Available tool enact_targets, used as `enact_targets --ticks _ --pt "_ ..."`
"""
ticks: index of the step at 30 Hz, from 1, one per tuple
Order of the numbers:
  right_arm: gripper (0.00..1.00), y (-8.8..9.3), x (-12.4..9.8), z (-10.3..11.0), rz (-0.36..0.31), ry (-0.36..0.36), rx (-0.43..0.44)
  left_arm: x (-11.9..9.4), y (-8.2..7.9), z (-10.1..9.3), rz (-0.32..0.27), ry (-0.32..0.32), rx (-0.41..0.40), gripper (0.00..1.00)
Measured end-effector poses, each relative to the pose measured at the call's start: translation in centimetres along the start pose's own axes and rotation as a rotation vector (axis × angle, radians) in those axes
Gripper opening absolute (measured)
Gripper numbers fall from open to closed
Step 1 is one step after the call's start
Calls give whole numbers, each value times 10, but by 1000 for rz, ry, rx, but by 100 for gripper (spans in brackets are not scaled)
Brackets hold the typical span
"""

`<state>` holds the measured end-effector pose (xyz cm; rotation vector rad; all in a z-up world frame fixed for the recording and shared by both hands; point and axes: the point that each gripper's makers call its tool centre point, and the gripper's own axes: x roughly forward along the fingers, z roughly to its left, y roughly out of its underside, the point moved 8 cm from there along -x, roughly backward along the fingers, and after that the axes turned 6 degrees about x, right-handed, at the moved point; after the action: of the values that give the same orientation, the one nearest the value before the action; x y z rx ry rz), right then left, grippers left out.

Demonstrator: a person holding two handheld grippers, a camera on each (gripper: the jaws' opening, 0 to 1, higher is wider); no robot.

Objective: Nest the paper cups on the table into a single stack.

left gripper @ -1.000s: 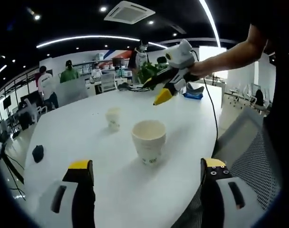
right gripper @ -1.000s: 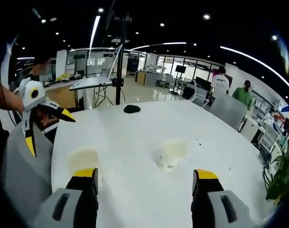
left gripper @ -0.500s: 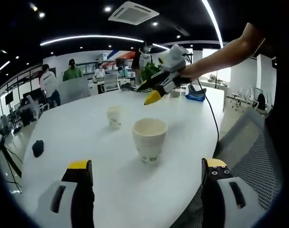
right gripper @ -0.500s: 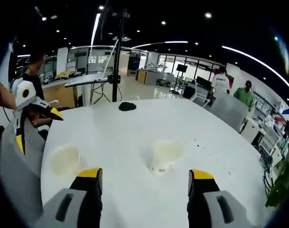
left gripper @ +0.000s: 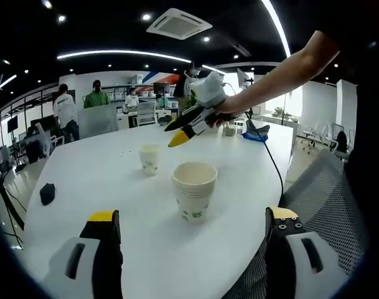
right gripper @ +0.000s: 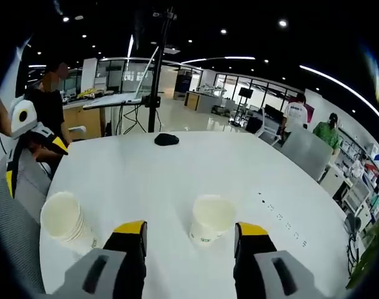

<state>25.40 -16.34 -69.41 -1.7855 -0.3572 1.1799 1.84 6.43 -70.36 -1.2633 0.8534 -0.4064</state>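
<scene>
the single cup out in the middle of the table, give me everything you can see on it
The single cup is a white paper cup, upright, mouth open and apparently empty, with a small green mark low on its side. It stands alone on the white table, apart from the cup stack near the table's edge. It sits between the open jaws of the right hand-held gripper; nothing visibly touches it but the table.

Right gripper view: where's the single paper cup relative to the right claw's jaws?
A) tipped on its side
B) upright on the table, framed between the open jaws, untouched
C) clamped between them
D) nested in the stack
B: the single paper cup stands upright on the table, apart from the open right claw.
</scene>
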Motion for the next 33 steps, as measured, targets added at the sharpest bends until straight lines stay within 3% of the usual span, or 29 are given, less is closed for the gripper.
enact_targets --ticks 4,13,23,33 --pt "52 1 8 -6 32 2 -13 0 1 0 8 -5 14 95" --pt "45 -6 30 -12 49 -25 -50 -5 0 14 -11 -79 -44 95" --pt "32 -7 53 -14 70 -66 -64 -3 4 12 19 -70 -24 92" --pt "18 3 66 -16 142 -99 -97 -2 9 12 34 -52 -24 90"
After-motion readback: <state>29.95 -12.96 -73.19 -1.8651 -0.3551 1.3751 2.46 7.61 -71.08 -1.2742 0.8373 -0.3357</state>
